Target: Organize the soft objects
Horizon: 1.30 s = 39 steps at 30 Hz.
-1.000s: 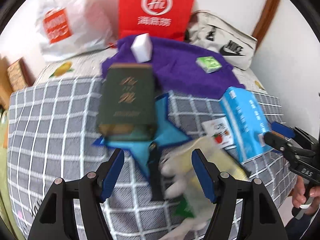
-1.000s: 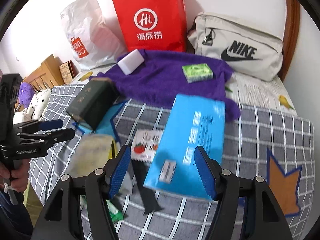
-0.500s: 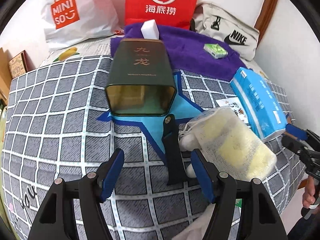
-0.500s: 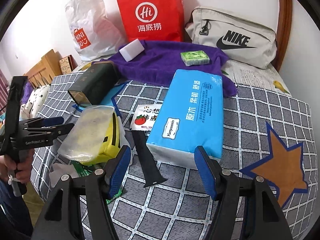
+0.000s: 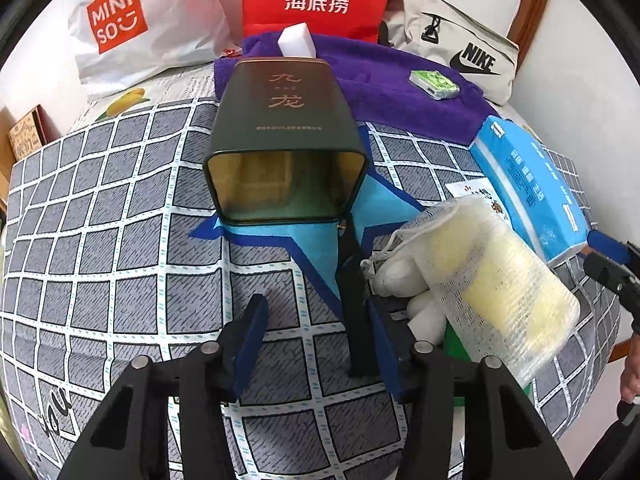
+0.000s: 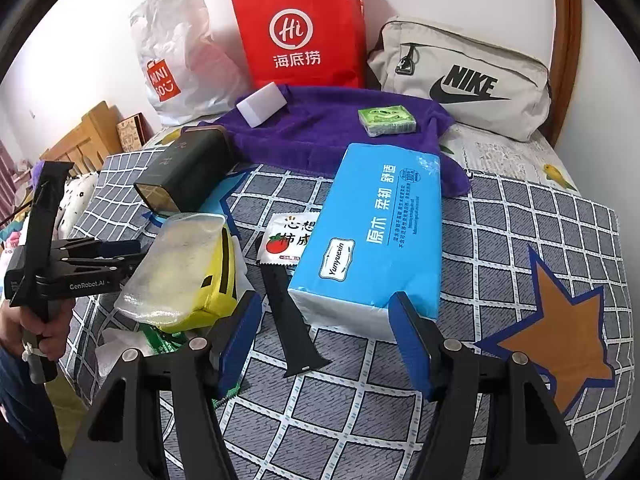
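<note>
1. My left gripper (image 5: 316,344) hangs low over the checked bedspread (image 5: 120,264), just in front of the open mouth of the dark green tin (image 5: 286,140). Its jaws have just been closing and now stand partly apart. The near end of the black strap (image 5: 354,304) lies beside the right pad; I can't tell if they touch. Nothing is clamped.
2. My right gripper (image 6: 326,338) has its jaws apart, with the near end of the blue tissue pack (image 6: 380,236) in front of the gap. The pads are not pressing on it.
3. The tissue pack lies flat on the bedspread, well to the right of the tin. Its far end rests on the edge of the purple towel (image 6: 320,136).
4. The mesh bag with the yellow sponge (image 5: 492,284) sits just right of the tin's mouth, between the tin and the tissue pack. White soft lumps (image 5: 400,278) lie against the bag on its tin side.
5. The strap runs from the tin's front right corner toward the left gripper.
6. The white foam block (image 6: 262,104) and the green packet (image 6: 386,120) lie on the towel, behind the tin.
7. The red paper bag (image 6: 300,28), white plastic bag (image 6: 176,64) and grey pouch (image 6: 460,80) stand against the wall, farther behind the tin.
8. A small tomato-print sachet (image 6: 286,240) lies right of the tin, tucked under the tissue pack's edge.
</note>
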Available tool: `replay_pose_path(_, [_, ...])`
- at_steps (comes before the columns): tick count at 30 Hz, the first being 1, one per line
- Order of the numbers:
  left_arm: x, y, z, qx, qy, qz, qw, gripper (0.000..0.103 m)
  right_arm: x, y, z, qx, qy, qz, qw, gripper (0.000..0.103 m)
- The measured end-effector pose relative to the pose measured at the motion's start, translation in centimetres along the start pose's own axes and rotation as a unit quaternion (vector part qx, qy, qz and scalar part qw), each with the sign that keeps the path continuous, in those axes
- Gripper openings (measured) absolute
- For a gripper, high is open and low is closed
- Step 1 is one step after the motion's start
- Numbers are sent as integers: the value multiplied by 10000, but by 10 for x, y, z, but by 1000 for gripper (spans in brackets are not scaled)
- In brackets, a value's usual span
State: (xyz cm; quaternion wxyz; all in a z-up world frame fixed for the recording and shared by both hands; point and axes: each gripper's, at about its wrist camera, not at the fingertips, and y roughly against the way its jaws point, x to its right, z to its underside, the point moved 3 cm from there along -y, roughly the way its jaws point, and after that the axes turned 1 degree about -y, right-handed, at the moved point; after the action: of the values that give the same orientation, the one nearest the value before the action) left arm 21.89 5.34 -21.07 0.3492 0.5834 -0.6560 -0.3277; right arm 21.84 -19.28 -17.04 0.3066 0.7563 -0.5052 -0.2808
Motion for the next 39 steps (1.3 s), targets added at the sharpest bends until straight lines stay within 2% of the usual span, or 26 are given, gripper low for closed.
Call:
replay_pose_path(4, [6, -4, -3, 6, -92, 58, 9999, 34, -1, -1, 0, 21, 8, -14, 10000, 66])
replay_pose_path(6, [7, -6, -5, 6, -113, -33, 9999, 22, -1, 0, 0, 20, 14, -12, 10000, 66])
replay_pose_path(9, [4, -8, -8, 13, -137, -124, 9998, 14, -1, 0, 0, 21, 10, -14, 10000, 66])
replay_pose_path(20, [9, -12, -12, 15, -224, -41, 9997, 13, -3, 1, 0, 2, 32, -22, 10000, 66])
replay_pose_path(24, [12, -13, -12, 142, -398, -98, 9991, 7, -6, 2, 1, 2, 49, -22, 10000, 66])
replay_pose_path(28, [9, -6, -9, 178, -308, -61, 9994, 5, -10, 6, 3, 5, 105, -21, 9999, 66])
replay_pose_path(32, [4, 7, -4, 297, -259, -190, 9990, 5, -14, 11, 5, 46, 134, -42, 9999, 66])
replay_pose_path(39, [-14, 24, 3, 430, -55, -229, 9988, 5, -34, 15, 5, 65, 245, -255, 9994, 66])
